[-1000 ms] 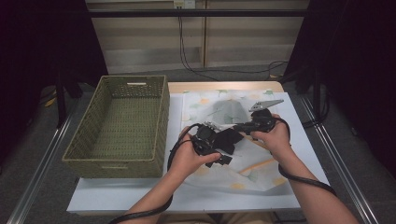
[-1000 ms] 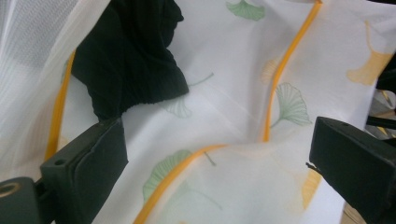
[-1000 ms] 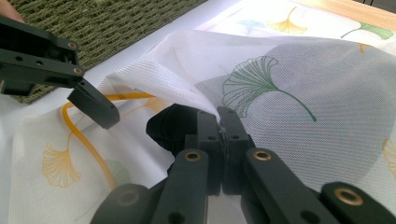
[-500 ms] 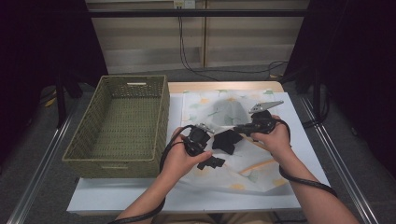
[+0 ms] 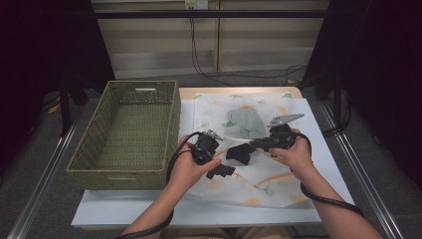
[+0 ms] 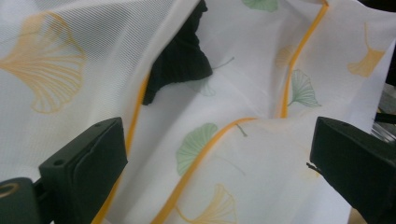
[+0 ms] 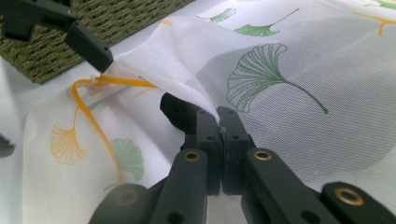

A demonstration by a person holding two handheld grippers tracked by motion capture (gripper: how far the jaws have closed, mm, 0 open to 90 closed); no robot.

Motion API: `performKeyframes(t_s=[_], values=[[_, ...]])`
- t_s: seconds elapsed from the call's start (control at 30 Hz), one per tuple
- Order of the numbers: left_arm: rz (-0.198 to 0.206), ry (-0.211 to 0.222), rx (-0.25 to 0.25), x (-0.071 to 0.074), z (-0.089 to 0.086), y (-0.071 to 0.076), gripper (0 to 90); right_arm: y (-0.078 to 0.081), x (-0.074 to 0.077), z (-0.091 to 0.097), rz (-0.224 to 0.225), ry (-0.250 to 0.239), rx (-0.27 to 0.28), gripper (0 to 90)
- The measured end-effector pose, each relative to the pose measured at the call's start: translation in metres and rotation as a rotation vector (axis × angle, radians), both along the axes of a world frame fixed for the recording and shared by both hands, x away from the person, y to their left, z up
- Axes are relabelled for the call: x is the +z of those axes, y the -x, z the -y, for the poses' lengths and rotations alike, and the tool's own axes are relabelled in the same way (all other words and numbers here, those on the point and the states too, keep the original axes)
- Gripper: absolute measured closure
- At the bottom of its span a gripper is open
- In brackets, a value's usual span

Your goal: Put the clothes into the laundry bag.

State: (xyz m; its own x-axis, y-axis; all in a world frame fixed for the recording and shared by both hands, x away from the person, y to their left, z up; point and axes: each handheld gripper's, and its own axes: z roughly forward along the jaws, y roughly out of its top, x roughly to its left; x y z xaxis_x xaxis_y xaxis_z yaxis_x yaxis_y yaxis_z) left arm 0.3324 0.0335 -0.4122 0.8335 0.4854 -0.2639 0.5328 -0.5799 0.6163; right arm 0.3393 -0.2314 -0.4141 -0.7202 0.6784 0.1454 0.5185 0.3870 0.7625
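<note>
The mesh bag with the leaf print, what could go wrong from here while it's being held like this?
1. The right gripper pinches only a thin fold of the mesh bag; a pull might slip it free or strain the mesh.
2. The left gripper stands open over the orange trim, holding nothing, so the opening may sag shut.
3. The dark cloth lies at the opening and could slide out if the bag is lifted.

To my left a woven green basket [image 5: 130,130] sits on the white table [image 5: 318,149], its near wall by the table's front edge. Past the far edge, black cables [image 5: 199,59] hang down a pale wall panel [image 5: 149,50]. Metal rails [image 5: 40,184] run along the floor.
</note>
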Motion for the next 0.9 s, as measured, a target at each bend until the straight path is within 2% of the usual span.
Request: performKeyframes(t_s=[0.27, 0.83, 0.9], values=[[-0.004, 0.019, 0.033, -0.002, -0.002, 0.000, 3.5, 0.005, -0.003, 0.000, 0.004, 0.004, 0.017, 89.4], [0.005, 0.009, 0.039, -0.003, -0.004, -0.001, 3.5, 0.015, -0.016, -0.002, -0.005, 0.026, 0.041, 89.0], [0.010, -0.009, 0.019, -0.002, -0.006, -0.002, 3.5, 0.016, -0.017, -0.001, -0.003, 0.030, 0.045, 89.0]])
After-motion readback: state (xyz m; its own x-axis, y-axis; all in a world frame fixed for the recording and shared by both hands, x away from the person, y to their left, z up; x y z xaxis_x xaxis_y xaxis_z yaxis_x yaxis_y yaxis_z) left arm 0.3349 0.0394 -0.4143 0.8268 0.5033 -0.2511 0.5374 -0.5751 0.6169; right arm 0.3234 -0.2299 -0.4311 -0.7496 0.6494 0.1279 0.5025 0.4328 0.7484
